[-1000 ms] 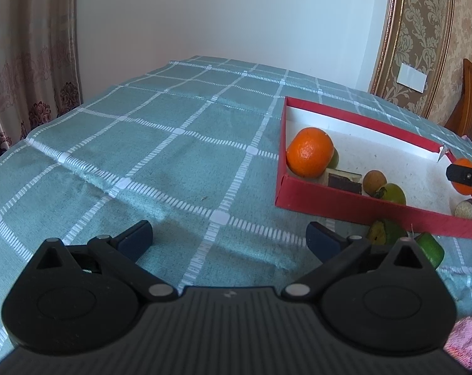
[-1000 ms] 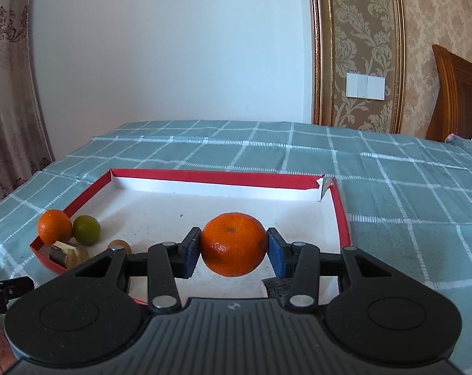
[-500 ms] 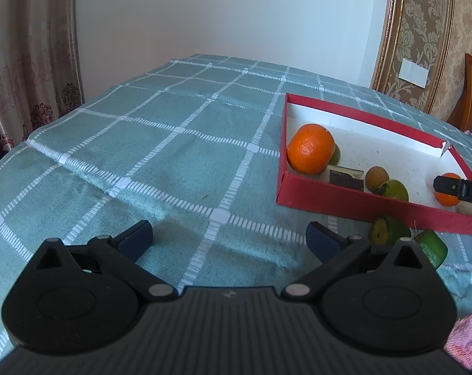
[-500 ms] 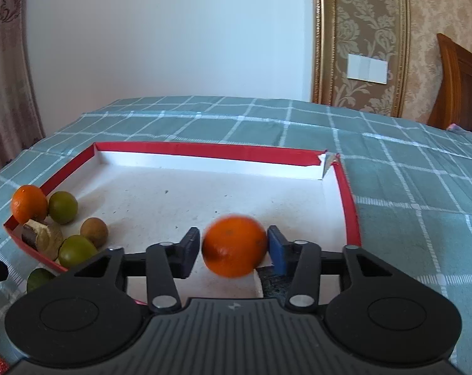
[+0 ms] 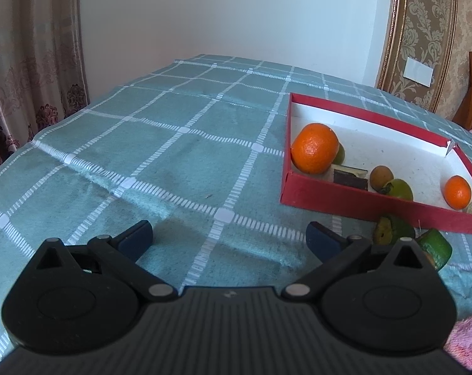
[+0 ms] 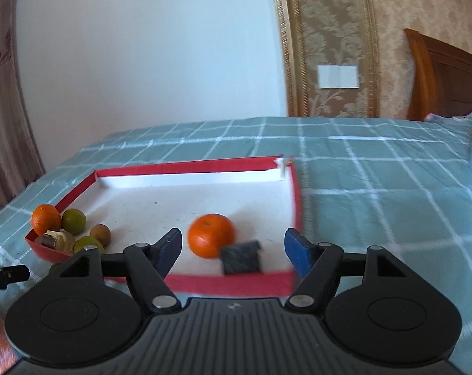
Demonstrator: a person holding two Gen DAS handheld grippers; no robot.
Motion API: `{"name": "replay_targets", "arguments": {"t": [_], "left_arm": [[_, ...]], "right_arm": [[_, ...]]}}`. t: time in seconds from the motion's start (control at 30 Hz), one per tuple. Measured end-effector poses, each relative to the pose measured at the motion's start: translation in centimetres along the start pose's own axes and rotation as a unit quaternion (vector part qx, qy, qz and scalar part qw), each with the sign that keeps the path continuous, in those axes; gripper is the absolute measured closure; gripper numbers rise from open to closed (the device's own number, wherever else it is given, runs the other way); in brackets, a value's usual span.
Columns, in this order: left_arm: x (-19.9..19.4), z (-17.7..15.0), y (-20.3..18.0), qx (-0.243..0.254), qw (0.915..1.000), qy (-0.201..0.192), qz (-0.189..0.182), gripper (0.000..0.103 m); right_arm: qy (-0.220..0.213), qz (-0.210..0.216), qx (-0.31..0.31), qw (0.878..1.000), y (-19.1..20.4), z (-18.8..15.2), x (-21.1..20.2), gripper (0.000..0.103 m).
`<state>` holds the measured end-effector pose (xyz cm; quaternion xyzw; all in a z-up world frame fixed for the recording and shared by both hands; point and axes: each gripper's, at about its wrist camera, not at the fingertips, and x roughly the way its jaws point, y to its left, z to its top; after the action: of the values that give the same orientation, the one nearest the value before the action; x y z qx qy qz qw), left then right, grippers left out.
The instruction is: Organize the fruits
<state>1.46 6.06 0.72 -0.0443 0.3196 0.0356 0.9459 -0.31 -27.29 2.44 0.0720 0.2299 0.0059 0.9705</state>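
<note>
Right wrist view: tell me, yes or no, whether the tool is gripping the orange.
No: the orange lies in the red tray, clear of both fingers of the open right tool.

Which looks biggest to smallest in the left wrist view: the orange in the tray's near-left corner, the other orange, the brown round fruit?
1. Corner orange, largest, though nearest the camera.
2. Other orange.
3. Brown round fruit, only slightly smaller; close call.

Tablecloth (image 5: 173, 162) woven cloth, matt — tray (image 6: 229, 284) cardboard — orange (image 6: 211, 235) dimpled, glossy.
</note>
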Motion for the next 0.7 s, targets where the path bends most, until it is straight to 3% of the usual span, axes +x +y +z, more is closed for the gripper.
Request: {"name": "replay_targets", "arguments": {"t": [0.13, 0.37, 0.5, 0.7], "left_arm": [[-0.1, 0.0, 0.0, 0.001, 1.0000, -0.001, 0.003, 0.000], [-0.3, -0.1, 0.3, -0.005, 1.0000, -0.007, -0.001, 0.000], [-1.7, -0.5, 0.4, 0.004, 0.9983, -0.048, -0.032, 0.000], [-3.3, -2.0, -1.9, 0.077, 0.9917, -0.068, -0.077, 0.000]], "right_arm": [[-0.011, -0.021, 0.020, 1.000, -1.6, -1.6, -1.4, 0.025], [0.007, -0.025, 0.058, 0.998, -2.7, -2.0, -1.2, 0.024], [0.012, -0.029, 0.062, 0.998, -2.8, -2.1, -1.0, 0.024], [0.023, -0.028, 0.065, 0.997, -2.9, -2.2, -0.8, 0.024]]}}
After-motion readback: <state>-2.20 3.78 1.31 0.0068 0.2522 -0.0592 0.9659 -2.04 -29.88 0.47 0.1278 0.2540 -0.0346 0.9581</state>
